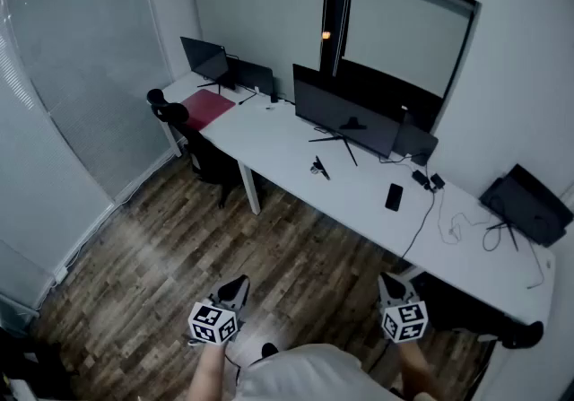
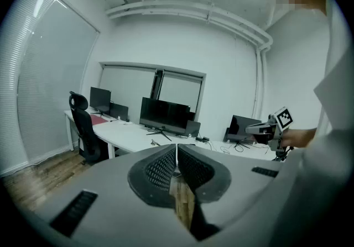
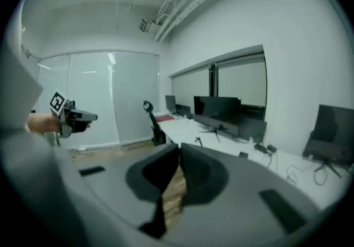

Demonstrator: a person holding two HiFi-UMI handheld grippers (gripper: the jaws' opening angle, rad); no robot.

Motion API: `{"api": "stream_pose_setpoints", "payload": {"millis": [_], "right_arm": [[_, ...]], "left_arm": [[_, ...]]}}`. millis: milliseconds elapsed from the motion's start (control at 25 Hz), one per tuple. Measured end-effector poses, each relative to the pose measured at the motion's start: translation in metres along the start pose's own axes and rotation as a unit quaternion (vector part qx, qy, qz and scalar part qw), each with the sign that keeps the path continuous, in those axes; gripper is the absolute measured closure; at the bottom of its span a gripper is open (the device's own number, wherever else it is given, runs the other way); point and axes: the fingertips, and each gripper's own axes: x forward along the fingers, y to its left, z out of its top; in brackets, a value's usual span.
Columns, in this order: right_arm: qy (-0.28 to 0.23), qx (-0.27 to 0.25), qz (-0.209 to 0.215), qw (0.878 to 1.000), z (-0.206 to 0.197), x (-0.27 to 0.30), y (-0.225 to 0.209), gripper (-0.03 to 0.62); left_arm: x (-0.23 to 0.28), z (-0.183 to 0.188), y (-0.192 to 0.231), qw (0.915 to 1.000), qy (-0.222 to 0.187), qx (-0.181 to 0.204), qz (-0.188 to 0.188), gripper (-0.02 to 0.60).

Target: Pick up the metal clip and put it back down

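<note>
The metal clip (image 1: 319, 168) is a small dark and silver piece lying on the long white desk (image 1: 278, 143), in front of the big middle monitor (image 1: 345, 108). It shows small and far off in the left gripper view (image 2: 156, 142) and the right gripper view (image 3: 198, 141). Both grippers hang over the wooden floor, well short of the desk. My left gripper (image 1: 239, 286) is shut, its ribbed pads (image 2: 163, 167) touching with nothing between them. My right gripper (image 1: 389, 283) is shut and empty too (image 3: 180, 156). Each shows in the other's view: the right gripper (image 2: 270, 127), the left gripper (image 3: 74, 117).
A black phone (image 1: 394, 196) and cables lie right of the clip. A black office chair (image 1: 193, 139) stands at the desk's left part by a red mat (image 1: 208, 108). More monitors sit at the far left (image 1: 204, 58) and far right (image 1: 531, 206). A glass wall runs along the left.
</note>
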Motion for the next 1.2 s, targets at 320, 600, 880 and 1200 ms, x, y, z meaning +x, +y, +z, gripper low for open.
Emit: {"api": "stream_pose_setpoints", "payload": {"millis": [320, 600, 880, 1200], "right_arm": [[-0.002, 0.000, 0.001, 1.000, -0.001, -0.001, -0.003, 0.559], [-0.003, 0.014, 0.002, 1.000, -0.004, -0.005, -0.013, 0.559], [0.008, 0.012, 0.011, 1.000, -0.015, -0.013, -0.029, 0.558], [0.034, 0.007, 0.033, 0.999, -0.034, -0.010, -0.052, 0.557]], "left_arm": [[-0.001, 0.000, 0.001, 1.0000, 0.001, 0.000, 0.005, 0.543], [0.004, 0.000, -0.007, 1.0000, 0.004, 0.001, 0.005, 0.543], [0.011, -0.007, -0.026, 0.9999, 0.008, 0.001, 0.012, 0.543], [0.024, -0.016, -0.051, 0.9995, 0.009, -0.015, 0.025, 0.543]]}}
